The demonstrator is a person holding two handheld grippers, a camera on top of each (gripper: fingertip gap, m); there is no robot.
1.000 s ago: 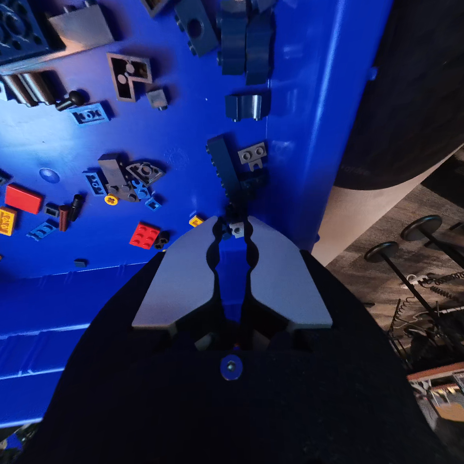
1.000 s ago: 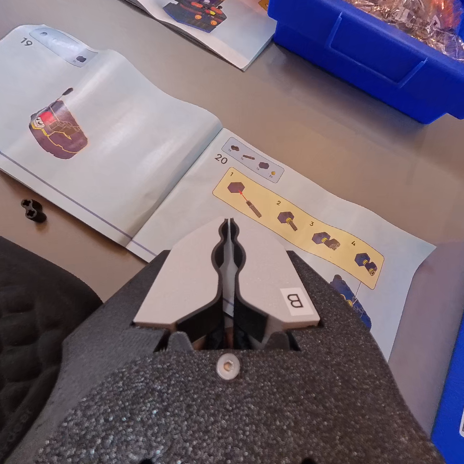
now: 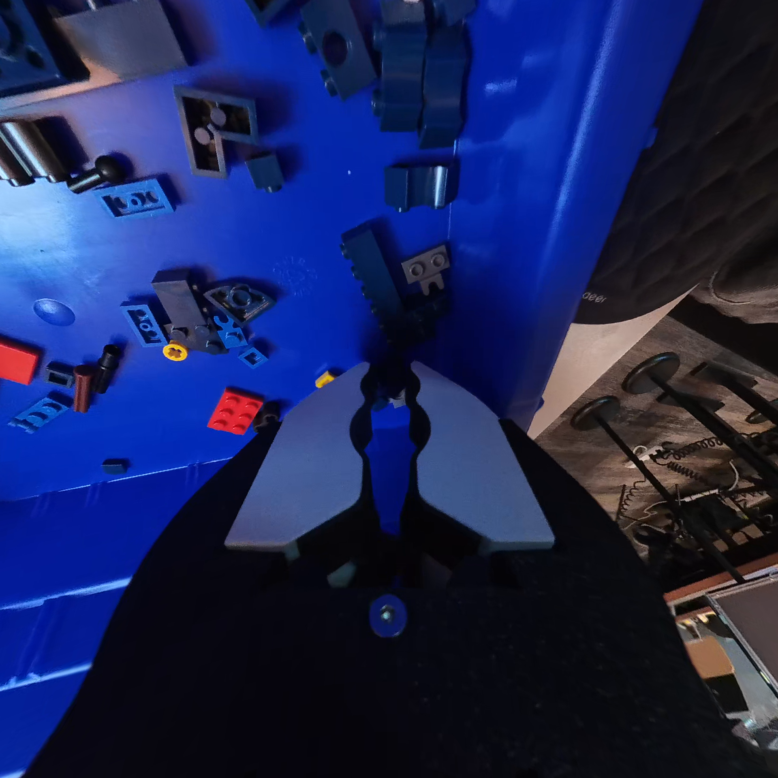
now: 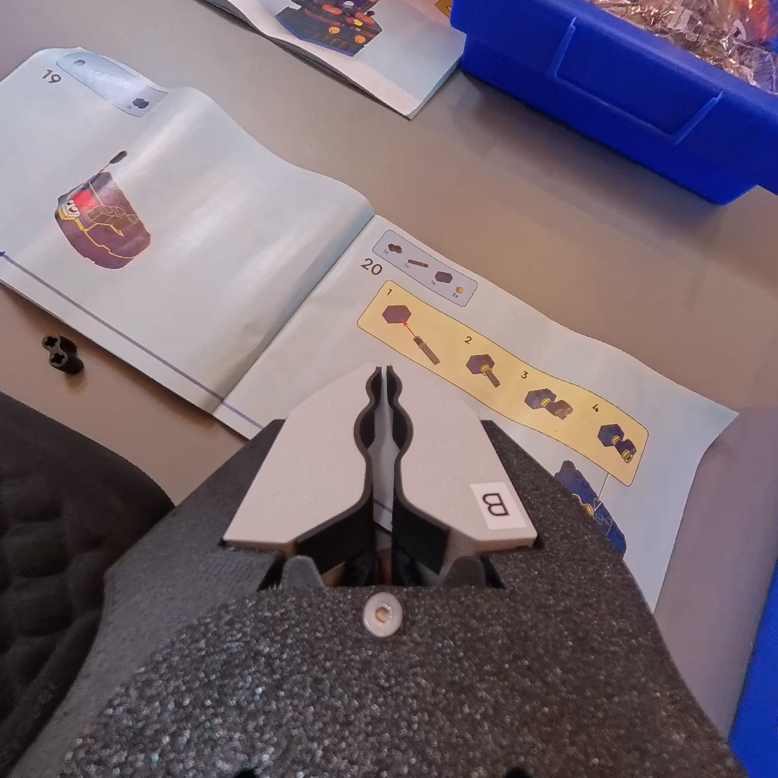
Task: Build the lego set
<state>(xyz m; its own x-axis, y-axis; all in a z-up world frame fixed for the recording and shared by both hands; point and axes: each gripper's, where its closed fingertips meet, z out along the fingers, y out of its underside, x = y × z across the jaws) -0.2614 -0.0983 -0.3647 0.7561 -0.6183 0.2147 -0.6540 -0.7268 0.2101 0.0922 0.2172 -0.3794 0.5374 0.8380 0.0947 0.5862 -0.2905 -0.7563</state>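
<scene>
My left gripper (image 3: 390, 370) is down inside a blue bin (image 3: 294, 219), close to its right wall. Its fingertips are closed in on a small black piece (image 3: 395, 353) that fills the gap between them on the bin floor. A tiny grey piece (image 3: 398, 402) and a tiny blue one (image 3: 379, 404) show just behind the tips. A long dark blue brick (image 3: 370, 273) and a grey clip plate (image 3: 426, 267) lie just ahead. My right gripper (image 4: 386, 370) is shut, with nothing showing between its tips, and hovers over an open instruction booklet (image 4: 252, 202).
Many loose bricks lie on the bin floor, among them a red plate (image 3: 235, 410) and a yellow round piece (image 3: 175, 351). On the table are a small black connector (image 4: 63, 353), a second booklet (image 4: 358, 54) and another blue bin (image 4: 610, 84) at the back right. There is about 45 cm between the tips of the two grippers.
The left fingers have drawn closer together around the black piece near the bin wall. The right gripper has stayed shut over the booklet.
</scene>
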